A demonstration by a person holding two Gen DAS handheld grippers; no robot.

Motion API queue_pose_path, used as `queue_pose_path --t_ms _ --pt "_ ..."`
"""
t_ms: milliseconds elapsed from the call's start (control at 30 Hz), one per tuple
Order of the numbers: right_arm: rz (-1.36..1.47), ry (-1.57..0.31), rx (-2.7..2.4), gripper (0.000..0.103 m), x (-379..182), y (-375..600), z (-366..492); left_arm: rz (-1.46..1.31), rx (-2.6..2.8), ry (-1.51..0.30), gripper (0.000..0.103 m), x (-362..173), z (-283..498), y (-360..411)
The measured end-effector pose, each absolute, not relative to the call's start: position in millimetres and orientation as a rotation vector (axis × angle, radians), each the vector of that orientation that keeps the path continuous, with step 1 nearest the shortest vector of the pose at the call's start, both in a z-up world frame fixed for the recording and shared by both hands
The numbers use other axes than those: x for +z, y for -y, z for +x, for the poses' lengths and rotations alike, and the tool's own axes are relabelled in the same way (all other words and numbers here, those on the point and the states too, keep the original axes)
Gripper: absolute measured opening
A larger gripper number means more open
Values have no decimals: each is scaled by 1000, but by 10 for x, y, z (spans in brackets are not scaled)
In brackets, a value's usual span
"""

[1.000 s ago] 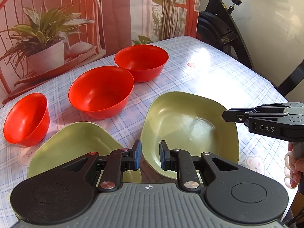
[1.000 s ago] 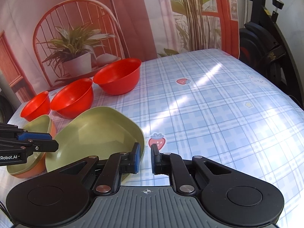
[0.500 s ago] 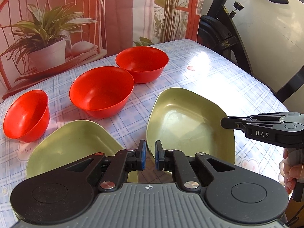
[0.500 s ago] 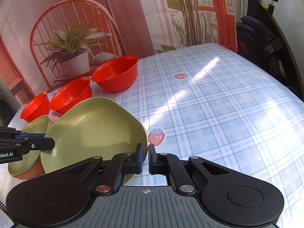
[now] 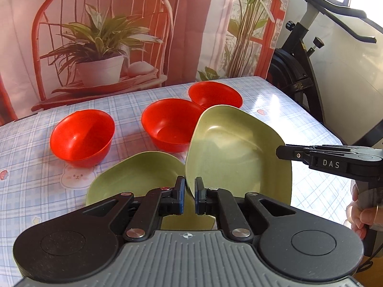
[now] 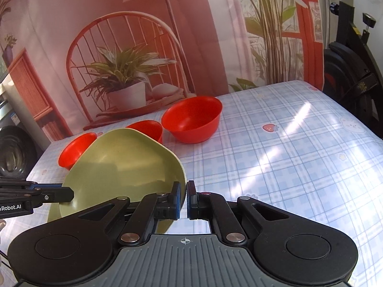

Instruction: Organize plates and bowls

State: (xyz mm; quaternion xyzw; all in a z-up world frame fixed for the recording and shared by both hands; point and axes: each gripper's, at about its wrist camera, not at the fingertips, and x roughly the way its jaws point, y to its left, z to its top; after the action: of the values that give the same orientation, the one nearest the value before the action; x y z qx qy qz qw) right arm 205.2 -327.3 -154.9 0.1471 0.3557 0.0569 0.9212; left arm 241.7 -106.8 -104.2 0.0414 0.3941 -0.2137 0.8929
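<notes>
My left gripper [image 5: 189, 195] and my right gripper [image 6: 183, 199] both pinch the rim of one green plate [image 5: 239, 153]. It lay flat on the table [image 6: 275, 157] a second ago; now it is lifted and tilted toward the second green plate [image 5: 136, 177], probably for stacking. Three red bowls [image 5: 81, 138] wait behind. I read "DAS" and "Robot.AI" on the grippers.

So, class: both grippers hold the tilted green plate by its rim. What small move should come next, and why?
Probably carry the lifted plate left and level it over the second green plate. The left gripper and right gripper both pinch its rim, it hangs tilted off the table, and the matching plate lies just beside it.
</notes>
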Motion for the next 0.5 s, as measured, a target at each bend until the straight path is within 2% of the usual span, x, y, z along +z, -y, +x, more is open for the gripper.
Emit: queue_pose_path --t_ms 500 --pt "116 -801 271 4 -1460 2187 2573 -25 -296 -855 10 -1206 2264 217"
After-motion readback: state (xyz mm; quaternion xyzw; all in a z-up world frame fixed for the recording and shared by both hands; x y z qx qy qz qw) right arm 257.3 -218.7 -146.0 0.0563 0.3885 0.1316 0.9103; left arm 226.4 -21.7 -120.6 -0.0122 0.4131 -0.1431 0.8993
